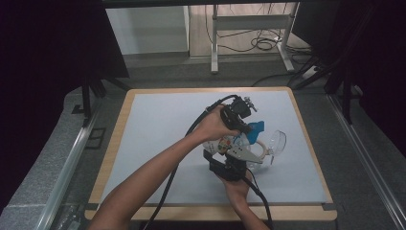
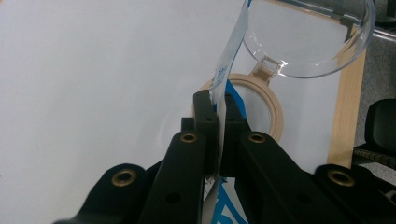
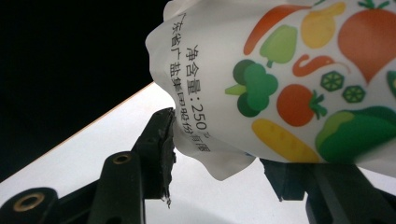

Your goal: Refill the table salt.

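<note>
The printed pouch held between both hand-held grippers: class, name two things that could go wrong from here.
1. The left hand-held gripper pinches only a thin edge of the printed pouch; a pull might let it slip or tear.
2. The open jar, its clear lid hinged back, lies just beyond the jaws, so a sudden slip could knock it.
3. The right hand-held gripper holds the pouch's crumpled end, which may slide out.
</note>
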{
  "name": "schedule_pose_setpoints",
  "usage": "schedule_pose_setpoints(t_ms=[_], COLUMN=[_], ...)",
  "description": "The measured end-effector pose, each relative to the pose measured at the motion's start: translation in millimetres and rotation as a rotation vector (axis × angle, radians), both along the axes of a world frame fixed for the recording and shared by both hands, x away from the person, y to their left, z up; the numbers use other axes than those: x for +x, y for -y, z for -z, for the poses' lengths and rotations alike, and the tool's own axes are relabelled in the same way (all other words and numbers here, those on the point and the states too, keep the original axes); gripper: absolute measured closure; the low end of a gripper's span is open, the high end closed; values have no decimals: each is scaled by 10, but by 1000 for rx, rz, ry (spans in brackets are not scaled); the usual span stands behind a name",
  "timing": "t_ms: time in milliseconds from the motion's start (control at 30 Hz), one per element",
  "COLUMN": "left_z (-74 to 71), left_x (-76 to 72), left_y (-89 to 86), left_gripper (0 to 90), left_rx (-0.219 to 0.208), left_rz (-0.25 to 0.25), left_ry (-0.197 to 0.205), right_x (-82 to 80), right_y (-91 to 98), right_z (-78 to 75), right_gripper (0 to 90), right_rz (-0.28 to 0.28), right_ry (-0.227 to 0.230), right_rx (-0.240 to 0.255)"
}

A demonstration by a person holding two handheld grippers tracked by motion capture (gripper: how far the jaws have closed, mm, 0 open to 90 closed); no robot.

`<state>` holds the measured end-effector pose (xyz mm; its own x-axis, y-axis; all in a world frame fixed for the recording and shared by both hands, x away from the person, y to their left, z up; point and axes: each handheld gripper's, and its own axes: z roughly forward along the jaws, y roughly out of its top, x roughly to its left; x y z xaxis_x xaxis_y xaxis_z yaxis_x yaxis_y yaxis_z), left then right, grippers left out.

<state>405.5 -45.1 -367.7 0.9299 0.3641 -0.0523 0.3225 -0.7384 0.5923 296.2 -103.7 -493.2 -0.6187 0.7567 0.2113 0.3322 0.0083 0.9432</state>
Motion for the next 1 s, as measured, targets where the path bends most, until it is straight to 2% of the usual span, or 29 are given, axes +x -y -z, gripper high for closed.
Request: schedule_pose_setpoints(t_ms=[1000], left_z=[9], left_x=[0], left_y=[61], left_gripper=[900], left_rx=[18], left_rz=[6], left_ry=[0], right_x=[0], right_y=[16], right_z=[-25], right_gripper=[491], right_rz=[2], right_ry=[-3], right_rx=[15])
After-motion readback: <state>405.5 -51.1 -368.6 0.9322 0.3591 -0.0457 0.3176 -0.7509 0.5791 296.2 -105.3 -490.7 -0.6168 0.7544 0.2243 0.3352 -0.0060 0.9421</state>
